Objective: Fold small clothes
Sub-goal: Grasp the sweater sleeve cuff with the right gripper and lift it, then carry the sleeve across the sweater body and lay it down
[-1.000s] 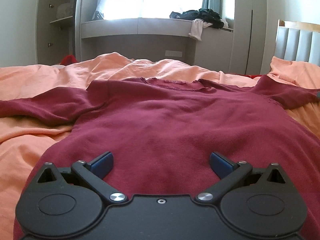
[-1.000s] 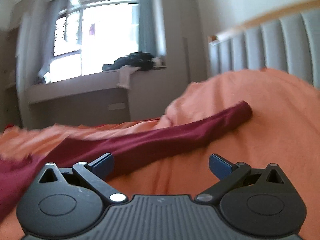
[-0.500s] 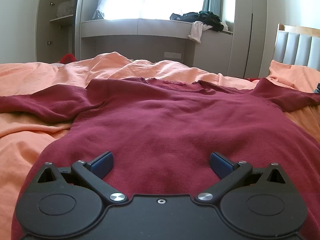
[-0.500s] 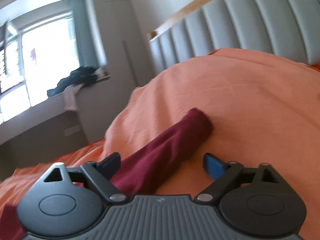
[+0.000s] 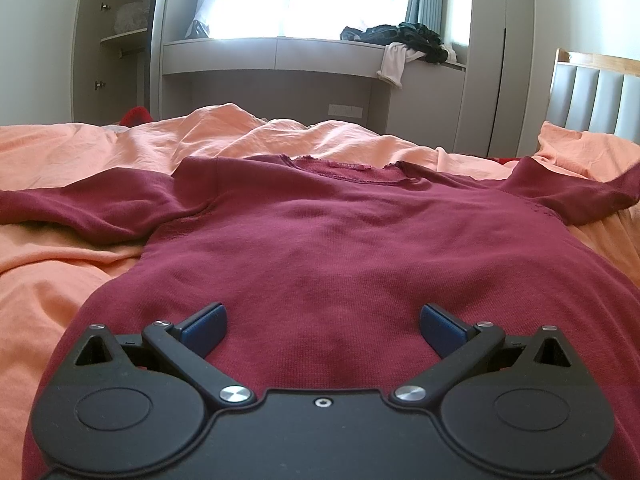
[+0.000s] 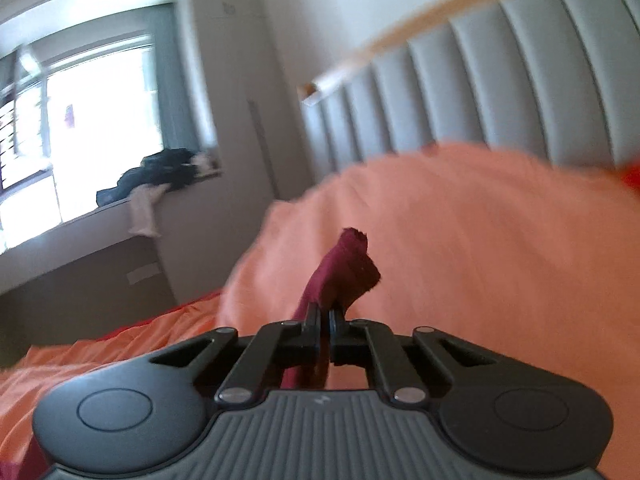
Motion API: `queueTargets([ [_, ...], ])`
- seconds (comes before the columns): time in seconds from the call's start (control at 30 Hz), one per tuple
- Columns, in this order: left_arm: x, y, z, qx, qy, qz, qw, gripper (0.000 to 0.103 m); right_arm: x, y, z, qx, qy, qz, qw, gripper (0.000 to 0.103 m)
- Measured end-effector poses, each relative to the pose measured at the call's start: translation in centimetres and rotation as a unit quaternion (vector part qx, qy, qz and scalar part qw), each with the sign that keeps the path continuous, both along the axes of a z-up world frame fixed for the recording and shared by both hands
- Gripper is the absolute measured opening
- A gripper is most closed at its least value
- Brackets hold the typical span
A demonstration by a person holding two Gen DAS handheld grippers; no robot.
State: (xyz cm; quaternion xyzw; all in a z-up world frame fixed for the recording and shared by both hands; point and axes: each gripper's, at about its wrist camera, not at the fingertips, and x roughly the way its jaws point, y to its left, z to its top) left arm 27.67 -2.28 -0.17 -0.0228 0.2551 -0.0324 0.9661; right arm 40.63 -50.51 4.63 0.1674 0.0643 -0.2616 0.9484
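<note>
- Looking past the bed: a window ledge (image 5: 280, 46) on the far wall carries a heap of dark clothes (image 5: 404, 36), and a padded headboard (image 6: 500, 92) rises far right.
- Nothing blocks the sweater (image 5: 340, 248), spread flat on the orange bedsheet (image 5: 60, 280), collar far, sleeves out left and right.
- Change from a second ago: the right gripper (image 6: 325, 312), then wide apart beside the sleeve, is now clenched on the sleeve cuff (image 6: 348, 264), lifted clear of the sheet.
- Left gripper (image 5: 322, 322) has stayed put, released and empty, fingers spread just above the sweater's near hem.
</note>
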Motion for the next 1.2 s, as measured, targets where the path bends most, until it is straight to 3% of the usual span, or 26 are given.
queueTargets([
  [0.2,0.0,0.4,0.2,-0.017,-0.001,-0.001,0.9999,0.103,-1.4,7.8,5.9,-0.13,-0.009,0.075,0.989,0.003],
  [0.33,-0.6,0.8,1.3,-0.038,-0.01,-0.004,0.9992,0.103,-3.0,13.9,8.6,-0.176,-0.042,0.137,0.974,0.003],
  [0.53,-1.5,2.2,2.9,-0.071,-0.034,0.016,0.9968,0.103,-5.6,23.8,10.1,-0.253,-0.071,0.233,0.936,0.003],
  [0.63,-1.4,3.3,3.4,-0.077,-0.036,0.049,0.9952,0.103,-7.1,28.8,9.6,-0.285,-0.07,0.289,0.911,0.003],
  [0.87,-1.1,6.0,4.2,-0.097,-0.043,0.111,0.9881,0.103,-10.2,37.8,6.5,-0.296,-0.046,0.406,0.863,0.002],
  [1.03,-1.5,7.0,4.3,-0.113,-0.047,0.114,0.9859,0.103,-12.3,42.7,1.3,-0.31,0.016,0.462,0.831,0.002],
  [1.2,-1.7,7.1,4.1,-0.121,-0.051,0.099,0.9865,0.103,-14.5,45.5,-3.0,-0.354,0.052,0.484,0.798,0.003],
])
